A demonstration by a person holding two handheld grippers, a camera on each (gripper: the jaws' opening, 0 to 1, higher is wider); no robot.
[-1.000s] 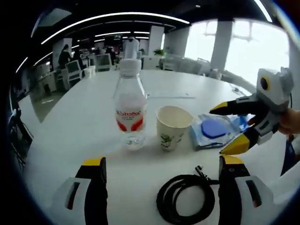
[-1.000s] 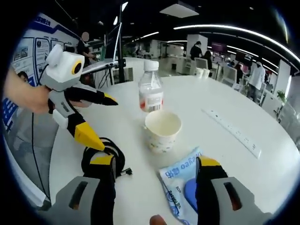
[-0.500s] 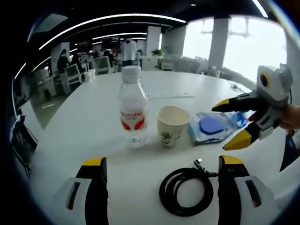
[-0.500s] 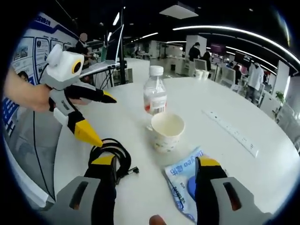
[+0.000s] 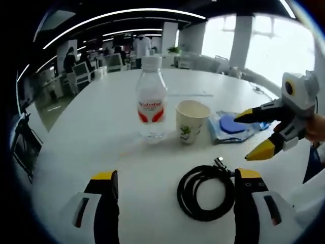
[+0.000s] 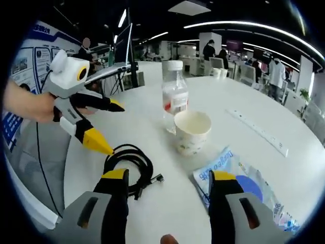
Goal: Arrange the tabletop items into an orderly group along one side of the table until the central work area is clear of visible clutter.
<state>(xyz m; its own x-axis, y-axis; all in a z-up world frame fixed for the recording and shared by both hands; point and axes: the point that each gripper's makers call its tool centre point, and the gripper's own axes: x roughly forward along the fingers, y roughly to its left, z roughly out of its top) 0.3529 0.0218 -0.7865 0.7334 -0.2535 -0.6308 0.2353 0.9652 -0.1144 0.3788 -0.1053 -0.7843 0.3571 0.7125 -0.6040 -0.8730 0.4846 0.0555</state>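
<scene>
Both tools are open and empty, held above the white round table point(image 5: 76, 132). In the left gripper view the left tool point(image 5: 172, 178) shows its two yellow-tipped jaws rising from the bottom edge, spread wide, and the coiled black cable point(image 5: 205, 192) lies on the table between them, closer to the jaw at lower right. Beyond it, in the centre of the frame, the water bottle point(image 5: 151, 104) stands upright with the paper cup point(image 5: 192, 121) just beside it on the right, and the blue packet point(image 5: 233, 126) lies flat further right. The right tool point(image 5: 264, 134) comes in from the right edge with jaws parted, hanging near the packet.

In the right gripper view the right tool point(image 6: 167, 178) has the packet point(image 6: 238, 178) lying at lower right, partly behind its right-hand jaw, while the cable point(image 6: 131, 165) sits left of centre under the tip of the left tool point(image 6: 104, 127).

So the cable lies straight ahead of the left tool, which is the nearer one, and the packet ahead of the right tool. The coil is flat and roughly round, so it probably needs a descent onto one side of the loop rather than across it.
</scene>
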